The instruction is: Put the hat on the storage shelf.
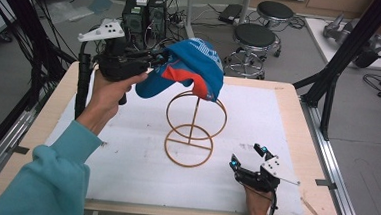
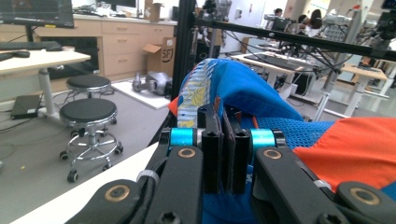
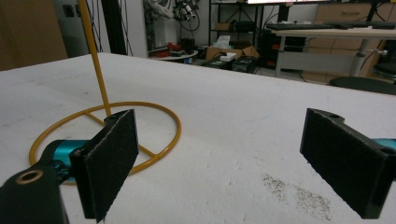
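Observation:
A blue cap (image 1: 193, 67) with an orange underside sits draped over the top ring of a gold wire stand (image 1: 192, 123) in the middle of the white mat. My left gripper (image 1: 154, 60) is shut on the cap's edge at its left side, held up above the table. In the left gripper view the two jaws pinch the blue fabric (image 2: 252, 98) between the pads (image 2: 212, 144). My right gripper (image 1: 248, 157) rests low at the front right of the mat, open, with nothing between its pads (image 3: 112, 158). The stand's base ring (image 3: 107, 135) lies just ahead of it.
The white mat (image 1: 125, 158) covers a wooden table (image 1: 301, 139). Black stools (image 1: 253, 38) and computer cases (image 1: 144, 14) stand beyond the far edge. A black frame post (image 1: 342, 56) rises at the right.

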### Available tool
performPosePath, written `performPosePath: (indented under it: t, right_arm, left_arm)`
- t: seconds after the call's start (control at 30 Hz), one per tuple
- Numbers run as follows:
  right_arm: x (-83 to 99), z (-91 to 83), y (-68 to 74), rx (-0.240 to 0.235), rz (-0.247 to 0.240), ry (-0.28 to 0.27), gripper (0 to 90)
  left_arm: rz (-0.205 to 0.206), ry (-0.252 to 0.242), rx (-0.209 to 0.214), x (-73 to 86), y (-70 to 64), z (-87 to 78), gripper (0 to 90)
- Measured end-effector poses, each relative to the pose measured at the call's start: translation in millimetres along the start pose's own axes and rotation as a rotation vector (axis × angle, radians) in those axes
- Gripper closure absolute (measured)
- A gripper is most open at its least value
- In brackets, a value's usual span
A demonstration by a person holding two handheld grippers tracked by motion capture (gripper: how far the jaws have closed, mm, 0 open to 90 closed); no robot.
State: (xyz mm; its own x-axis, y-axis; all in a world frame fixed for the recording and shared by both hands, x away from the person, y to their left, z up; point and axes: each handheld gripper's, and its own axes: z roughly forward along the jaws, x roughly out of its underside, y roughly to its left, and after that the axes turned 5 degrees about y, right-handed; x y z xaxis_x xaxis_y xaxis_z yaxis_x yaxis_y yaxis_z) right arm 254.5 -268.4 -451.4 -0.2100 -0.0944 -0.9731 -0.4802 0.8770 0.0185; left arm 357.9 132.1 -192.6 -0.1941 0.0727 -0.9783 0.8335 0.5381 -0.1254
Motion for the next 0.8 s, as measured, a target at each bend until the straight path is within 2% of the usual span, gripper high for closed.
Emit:
performPosePath:
  t: [0.13, 0.4, 0.5, 0.8]
  right_arm:
    - [0.0, -0.1, 0.2, -0.001, 0.003, 0.001, 10.5]
    - [0.0, 0.0, 0.0, 0.0, 0.0, -0.001, 10.5]
    - [0.0, -0.1, -0.1, -0.002, 0.002, 0.0, 10.5]
    - [0.0, -0.1, 0.1, -0.001, 0.003, 0.0, 10.5]
  left_arm:
    - [0.024, 0.027, 0.016, 2.2, -8.7, 8.9, 87.1]
    - [0.043, 0.073, 0.058, 13.3, -22.4, 29.5, 87.1]
    - [0.06, 0.098, 0.06, 17.9, -26.2, 35.4, 87.1]
    - [0.05, 0.129, 0.073, 28.3, -27.6, 43.6, 87.0]
